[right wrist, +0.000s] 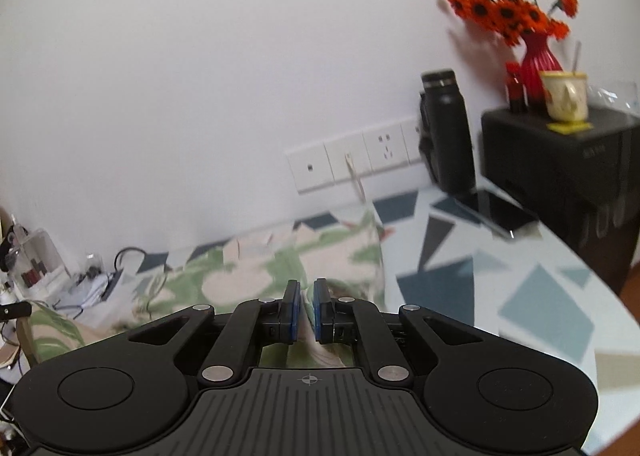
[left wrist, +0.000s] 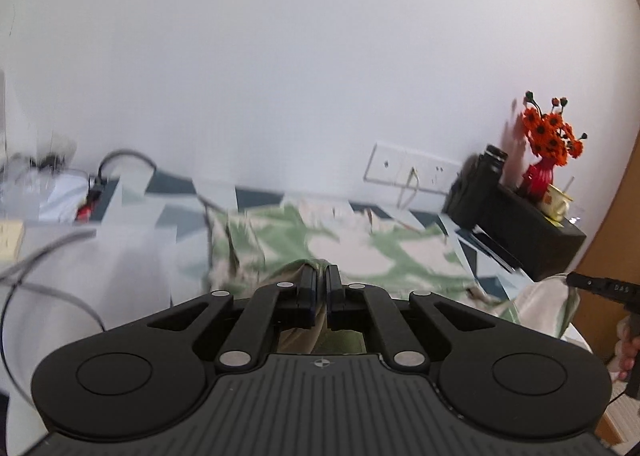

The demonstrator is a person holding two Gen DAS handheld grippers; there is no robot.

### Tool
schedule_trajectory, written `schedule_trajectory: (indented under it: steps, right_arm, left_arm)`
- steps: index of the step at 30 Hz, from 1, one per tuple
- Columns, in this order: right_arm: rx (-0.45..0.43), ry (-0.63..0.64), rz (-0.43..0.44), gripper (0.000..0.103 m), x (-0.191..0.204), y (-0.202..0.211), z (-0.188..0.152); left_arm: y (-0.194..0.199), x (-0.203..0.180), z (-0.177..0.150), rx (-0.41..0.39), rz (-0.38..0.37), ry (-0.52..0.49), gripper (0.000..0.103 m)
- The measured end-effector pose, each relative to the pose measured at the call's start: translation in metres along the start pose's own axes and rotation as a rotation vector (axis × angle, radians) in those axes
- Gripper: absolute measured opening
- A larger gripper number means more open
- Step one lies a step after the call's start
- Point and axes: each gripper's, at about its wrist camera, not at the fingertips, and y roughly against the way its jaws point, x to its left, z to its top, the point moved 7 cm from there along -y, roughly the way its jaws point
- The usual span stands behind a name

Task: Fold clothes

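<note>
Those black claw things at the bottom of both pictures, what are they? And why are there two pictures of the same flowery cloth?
They are two pinching tools, one in each of a person's hands. Each has a small camera looking along its two fingers, so each picture comes from one tool. In the left view, the left gripper is shut on a fold of the green and cream garment. In the right view, the right gripper is shut on another part of it. The garment lies on a table with a blue triangle pattern. Behind it stand a dark bottle, a red vase of orange flowers and a cup.
</note>
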Motion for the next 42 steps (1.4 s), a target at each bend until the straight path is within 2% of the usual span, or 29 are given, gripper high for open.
schedule_trajectory:
  steps: [1,2,6,9,11,13,15,18,20,21,23,24,25,27,29,33,36,39,41,42]
  right_arm:
    - [-0.012,0.002,0.000,0.006,-0.002,-0.006,0.008]
    - [-0.023,0.004,-0.001,0.000,-0.004,-0.011,0.016]
    - [-0.059,-0.035,-0.016,0.000,-0.024,-0.039,0.047]
    - [0.025,-0.005,-0.010,0.000,-0.037,-0.074,0.050]
    - [0.105,0.015,0.021,0.000,-0.045,-0.091,0.040]
    - [0.168,0.026,0.049,0.006,-0.056,-0.100,0.024]
    - [0.231,0.006,0.076,0.020,-0.068,-0.104,0.004]
    - [0.328,-0.015,0.088,0.027,-0.082,-0.103,-0.034]
    - [0.390,-0.014,0.084,0.031,-0.087,-0.099,-0.061]
    - [0.421,-0.011,0.081,0.032,-0.088,-0.097,-0.074]
    - [0.450,0.011,0.054,0.033,-0.087,-0.090,-0.091]
    - [0.464,0.022,0.041,0.035,-0.087,-0.086,-0.100]
    - [0.461,0.030,0.029,0.037,-0.085,-0.081,-0.105]
    - [0.444,0.024,0.012,0.044,-0.082,-0.075,-0.109]
    - [0.437,0.014,-0.008,0.044,-0.078,-0.070,-0.111]
    - [0.433,0.021,-0.045,0.046,-0.067,-0.065,-0.115]
    - [0.425,0.035,-0.067,0.052,-0.058,-0.061,-0.119]
    - [0.391,0.042,-0.096,0.054,-0.053,-0.059,-0.124]
    - [0.374,0.044,-0.117,0.053,-0.050,-0.061,-0.125]
    - [0.371,0.043,-0.122,0.043,-0.047,-0.062,-0.125]
  left_arm:
    - [-0.005,0.000,0.007,-0.013,0.013,-0.010,0.004]
    - [-0.010,0.000,0.014,-0.024,0.027,-0.014,0.004]
    - [-0.042,0.009,0.028,-0.026,0.093,-0.013,0.004]
    - [-0.074,0.019,0.019,0.026,0.166,-0.022,0.005]
    - [-0.087,0.029,0.008,0.060,0.208,0.001,0.005]
    - [-0.094,0.038,-0.004,0.088,0.244,0.041,0.005]
    - [-0.095,0.045,-0.015,0.118,0.277,0.066,0.005]
    - [-0.093,0.050,-0.031,0.162,0.295,0.089,0.005]
    - [-0.093,0.053,-0.041,0.199,0.285,0.108,0.005]
    - [-0.094,0.055,-0.046,0.215,0.278,0.117,0.010]
    - [-0.095,0.056,-0.053,0.241,0.238,0.129,0.029]
    - [-0.094,0.056,-0.055,0.250,0.213,0.126,0.050]
    - [-0.092,0.056,-0.055,0.250,0.188,0.115,0.064]
    - [-0.085,0.055,-0.053,0.239,0.147,0.084,0.065]
    - [-0.078,0.057,-0.051,0.245,0.109,0.063,0.067]
    - [-0.060,0.068,-0.065,0.273,0.035,0.047,0.078]
    - [-0.058,0.078,-0.090,0.338,0.028,0.030,0.078]
    - [-0.067,0.085,-0.109,0.383,0.022,0.019,0.078]
    - [-0.076,0.084,-0.117,0.399,0.011,0.004,0.078]
    - [-0.079,0.082,-0.118,0.404,-0.001,-0.007,0.070]
